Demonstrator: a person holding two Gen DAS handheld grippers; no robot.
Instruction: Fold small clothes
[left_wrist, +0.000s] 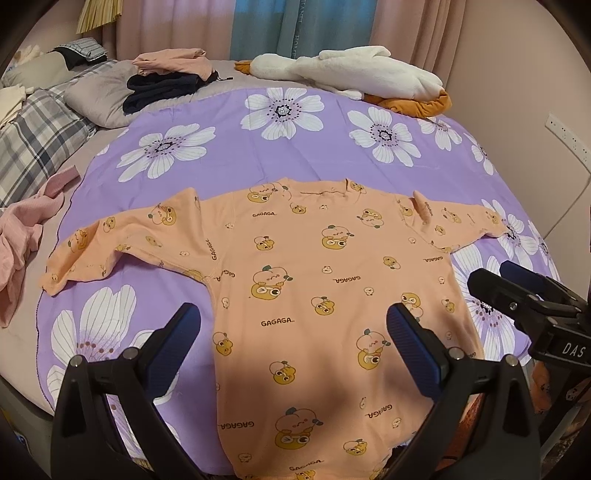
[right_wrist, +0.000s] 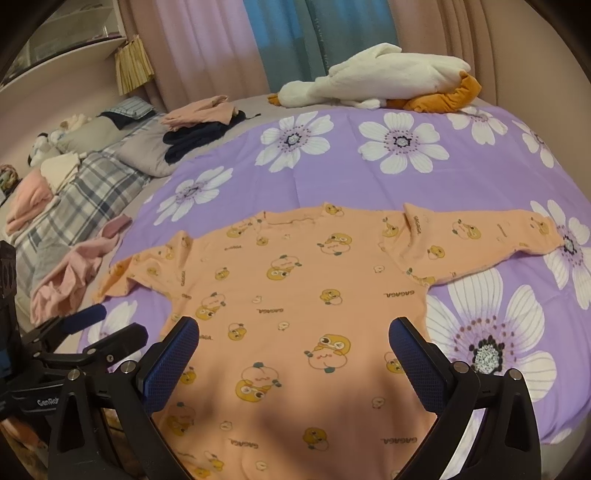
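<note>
An orange long-sleeved child's top (left_wrist: 295, 251) with cartoon prints lies flat on a purple flowered sheet (left_wrist: 221, 147). Both sleeves are spread out sideways and the collar points away from me. My left gripper (left_wrist: 293, 319) hovers open over the hem end, one finger above the sheet left of the body and the other above the top's right half. My right gripper (right_wrist: 293, 330) also stands open above the top (right_wrist: 295, 280), with nothing between its fingers. Each gripper shows at the edge of the other's view: the right gripper (left_wrist: 502, 277), the left gripper (right_wrist: 105, 326).
A crumpled pink garment (left_wrist: 22, 236) lies left of the sheet beside a plaid pillow (left_wrist: 33, 133). A stack of folded pink and navy clothes (left_wrist: 166, 77) and a white plush duck (left_wrist: 351, 72) sit at the far side, before curtains. A wall stands on the right.
</note>
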